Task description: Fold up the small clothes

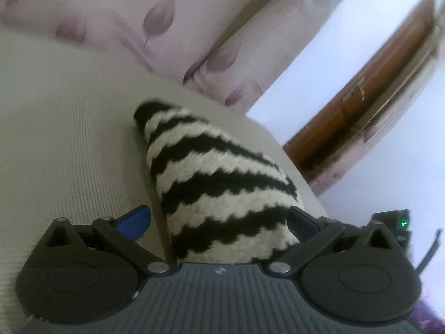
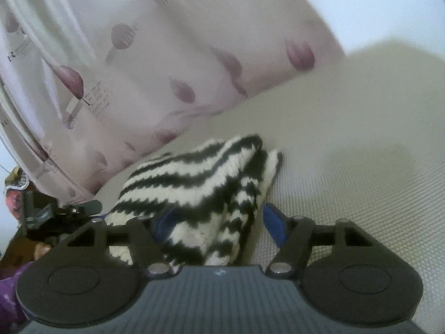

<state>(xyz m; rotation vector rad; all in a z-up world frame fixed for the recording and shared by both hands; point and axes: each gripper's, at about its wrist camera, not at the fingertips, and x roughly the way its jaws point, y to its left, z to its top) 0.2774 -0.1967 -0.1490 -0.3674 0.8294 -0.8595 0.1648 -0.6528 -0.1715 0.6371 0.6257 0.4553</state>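
A small black-and-white striped knitted garment (image 1: 214, 172) lies bunched on a beige ribbed surface (image 1: 69, 144). My left gripper (image 1: 219, 222) is open, its blue-padded fingers (image 1: 133, 222) spread on either side of the garment's near end. In the right wrist view the same garment (image 2: 194, 183) lies doubled over between the fingers of my right gripper (image 2: 219, 222), which is also open. Its right pad (image 2: 274, 224) stands apart from the cloth. Its left pad is partly hidden under the knit.
A pillow with purple leaf print (image 1: 172, 36) lies behind the garment, also in the right wrist view (image 2: 167, 69). A brown wooden frame (image 1: 361, 105) and white wall are at right. The other gripper (image 2: 69, 211) and clutter show at left.
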